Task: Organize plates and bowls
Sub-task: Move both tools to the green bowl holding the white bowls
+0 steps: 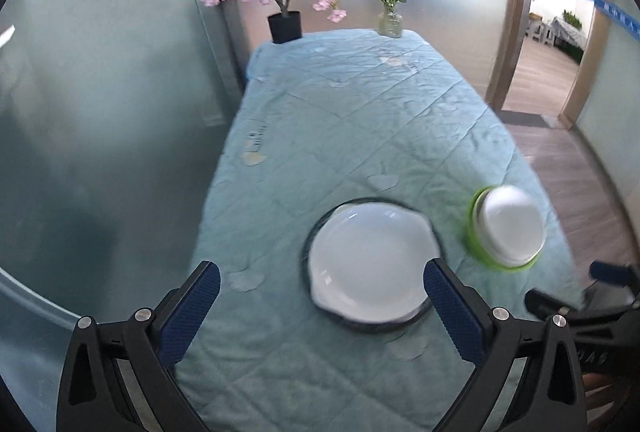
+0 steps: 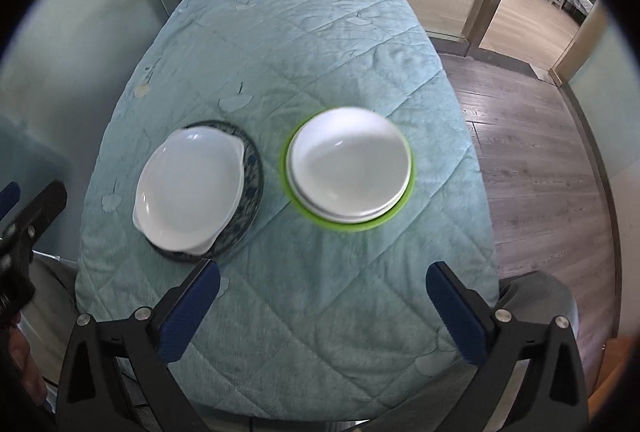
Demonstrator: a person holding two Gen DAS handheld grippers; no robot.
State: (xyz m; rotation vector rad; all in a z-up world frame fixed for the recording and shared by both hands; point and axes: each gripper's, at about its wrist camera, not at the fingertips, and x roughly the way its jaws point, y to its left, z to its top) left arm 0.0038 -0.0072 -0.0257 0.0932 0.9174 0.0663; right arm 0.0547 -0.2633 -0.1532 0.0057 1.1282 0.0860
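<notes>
Both grippers idle above the near end of the table, nothing held. Left gripper (image 1: 322, 284): jaws wide apart, empty. Right gripper (image 2: 323, 282): jaws wide apart, empty.

Landmark is the dark patterned round plate (image 2: 250, 175).
- White handled oval bowl (image 2: 190, 187) sits on top of the dark plate, shifted toward its left edge, so a crescent of the plate shows on the right.
- Just right of the dark plate, apart from it: lime-green round plate (image 2: 404, 207) carrying a stack of white round shallow dishes (image 2: 350, 167). Looks like two or three rims; can't count reliably.

Judgement: piles look mostly sorted, so the likely step is a final merge or straightening. To do it well:
- take the rim edge-on, one finger under the lip and one over
- go for the oval bowl's lug handle, not the smooth wall
- lift straight up before moving sideways, since glazed ware slides

Surroundings and obstructions:
- Quilted light-blue tablecloth (image 2: 320, 43) is soft and wrinkled, so a lower finger can snag it or drag the plate.
- Beyond the dark plate at the far end: black pot of pink blossoms (image 1: 285, 27) and glass vase of flowers (image 1: 389, 23), well clear.
- Green stack is near the right table edge, so don't push outward.
- The grippers are close together, so move one at a time.
</notes>
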